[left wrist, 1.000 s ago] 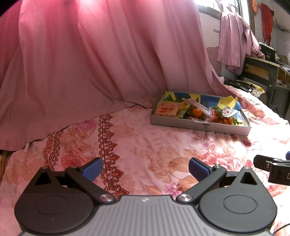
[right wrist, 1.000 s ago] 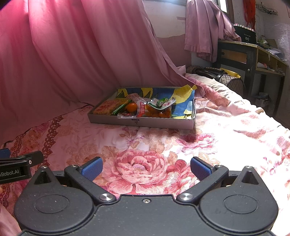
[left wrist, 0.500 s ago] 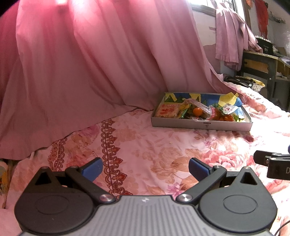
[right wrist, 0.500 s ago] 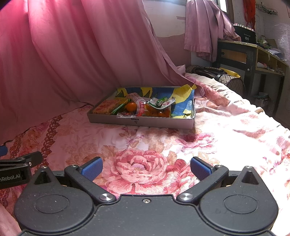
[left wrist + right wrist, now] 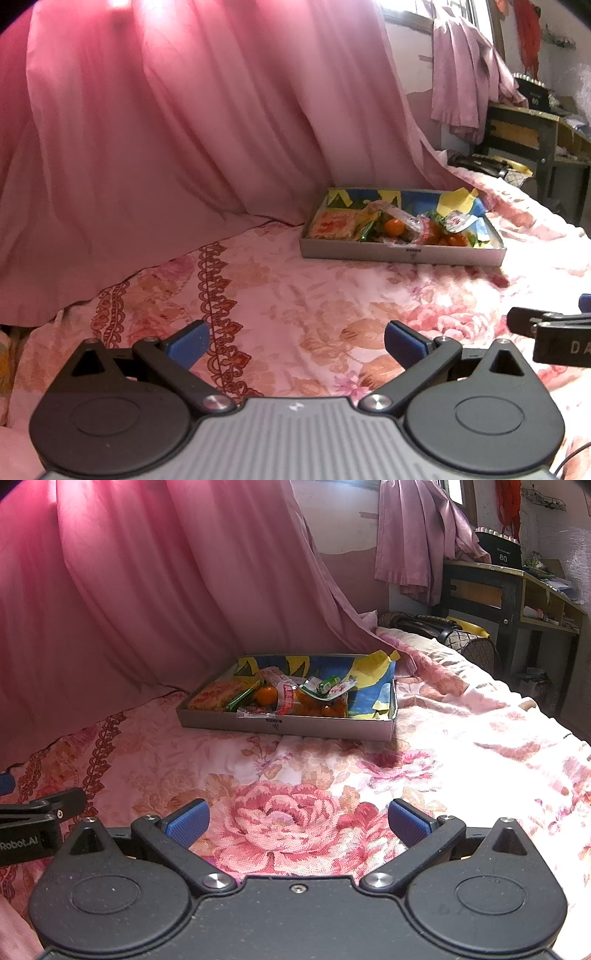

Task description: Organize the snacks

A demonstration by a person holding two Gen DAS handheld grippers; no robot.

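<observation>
Left gripper and right gripper: jaws wide apart, nothing between them, both low over the floral bedspread, side by side. The snacks lie heaped inside the shallow box, well ahead of both tongs, none seen on the cloth. Judgement: this fits either an approach or a finished tidy; any further pick requires closing on the box

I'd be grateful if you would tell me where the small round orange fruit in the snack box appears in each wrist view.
Left wrist view: the orange fruit sits right of centre, mid-height, in the middle of the snack box.
Right wrist view: the fruit sits just left of centre, in the box's left half.
Shared landmark: the small dark label on the box's near wall.
</observation>
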